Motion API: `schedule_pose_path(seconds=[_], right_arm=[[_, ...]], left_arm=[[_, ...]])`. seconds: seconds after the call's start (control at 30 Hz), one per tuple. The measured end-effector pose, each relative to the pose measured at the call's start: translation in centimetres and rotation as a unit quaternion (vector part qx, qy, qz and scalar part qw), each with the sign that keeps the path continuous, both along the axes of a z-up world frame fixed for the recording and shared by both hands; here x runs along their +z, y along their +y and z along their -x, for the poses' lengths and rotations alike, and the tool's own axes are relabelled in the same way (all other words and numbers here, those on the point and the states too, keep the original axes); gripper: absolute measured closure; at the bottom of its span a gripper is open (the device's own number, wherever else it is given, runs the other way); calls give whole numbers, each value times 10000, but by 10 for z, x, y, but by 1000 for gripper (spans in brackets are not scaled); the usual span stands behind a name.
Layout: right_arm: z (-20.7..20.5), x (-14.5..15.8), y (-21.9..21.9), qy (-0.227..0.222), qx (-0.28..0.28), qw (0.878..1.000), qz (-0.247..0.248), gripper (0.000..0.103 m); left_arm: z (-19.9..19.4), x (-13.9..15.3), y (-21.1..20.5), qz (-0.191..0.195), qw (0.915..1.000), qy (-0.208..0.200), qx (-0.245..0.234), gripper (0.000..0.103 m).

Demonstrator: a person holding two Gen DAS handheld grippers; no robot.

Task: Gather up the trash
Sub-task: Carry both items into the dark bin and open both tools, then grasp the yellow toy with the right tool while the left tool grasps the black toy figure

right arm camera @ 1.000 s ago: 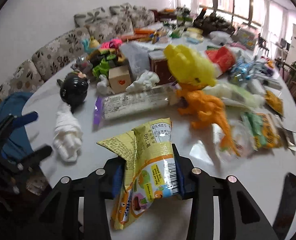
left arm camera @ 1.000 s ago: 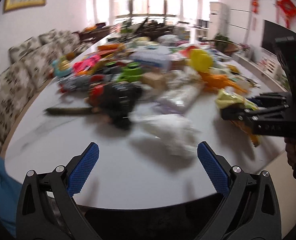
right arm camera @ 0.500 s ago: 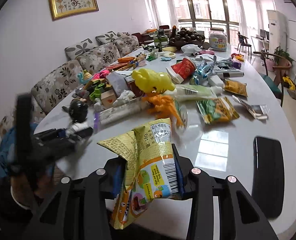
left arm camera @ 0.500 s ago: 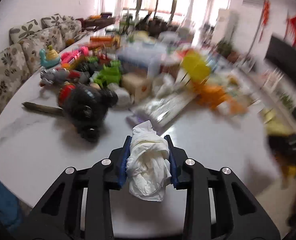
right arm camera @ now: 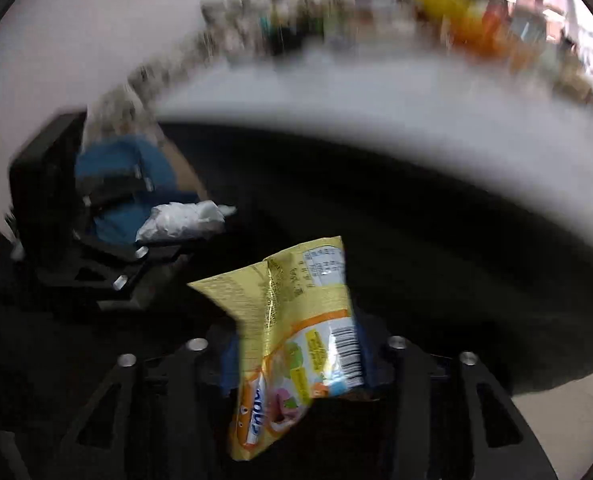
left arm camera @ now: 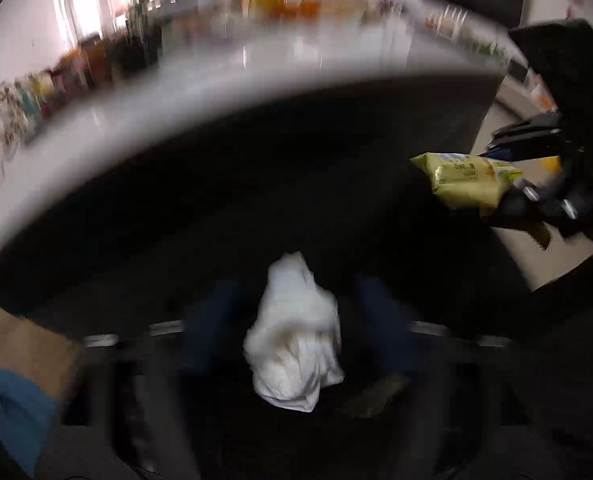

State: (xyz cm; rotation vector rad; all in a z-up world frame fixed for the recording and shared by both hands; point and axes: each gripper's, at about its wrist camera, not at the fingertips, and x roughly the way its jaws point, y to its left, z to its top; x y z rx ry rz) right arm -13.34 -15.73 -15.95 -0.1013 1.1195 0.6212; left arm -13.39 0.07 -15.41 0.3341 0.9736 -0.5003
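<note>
The picture is motion-blurred. A crumpled white tissue hangs between the spread blue pads of my left gripper; its jaws are opening and the pads stand clear of the tissue. A yellow snack bag sits between the pads of my right gripper, whose jaws are opening too, and the bag tilts loosely with a small gap at each pad. Both grippers point down into a dark space below the table's edge. The snack bag shows at right in the left wrist view, the tissue at left in the right wrist view.
The white table's rim arcs across the top, with blurred toys and wrappers on it. A brown cardboard box and blue cloth lie at lower left. Pale floor shows at lower right.
Both grippers swung off the tabletop and down below its edge. The left shut on the tissue, then spread its jaws again. The right jaws widened around the snack bag.
</note>
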Motion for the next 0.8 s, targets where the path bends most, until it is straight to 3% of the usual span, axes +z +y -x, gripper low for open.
schedule_pose_path(seconds=[0.03,0.1,0.17,0.27,0.3,0.33,0.4,0.43,0.53,0.67,0.73,0.8], right_arm=[[-4,-25,8,73,-3,9993,370,26],[-7,-47,13,340,30,9979,552,29],[-4,-42,11,425,16,9984,373,34],[3,22,3,-149,81,9996,-219,34],[2,52,-1,-477,85,9977,-466,31],[-1,74,-4,-760,43,9954,-585,21],[-23,129,-12,-1602,-243,9854,-527,11],[-46,153,-16,-1968,-436,9787,-387,11],[-123,186,-21,-2454,-972,9645,18,9],[-210,180,-16,-2507,-1396,9555,677,10],[-231,166,8,-2481,-1311,9550,965,10],[-233,152,21,-2692,-1331,9426,1461,11]], left_arm=[[-5,-13,2,-93,9999,89,49,11],[-16,-40,7,-254,9985,463,118,11],[-21,-44,12,-313,9970,672,242,11],[-20,-15,26,42,9981,520,316,11],[-19,0,29,188,9985,404,317,11],[-18,24,33,393,9986,168,323,11],[-23,61,34,642,9970,-294,331,11],[-28,84,34,755,9945,-631,373,11],[-48,131,35,917,9821,-1468,737,11],[-78,150,47,969,9680,-1838,1409,11],[-77,150,51,1102,9634,-1766,1690,11],[-82,148,59,1238,9602,-1712,1827,11]])
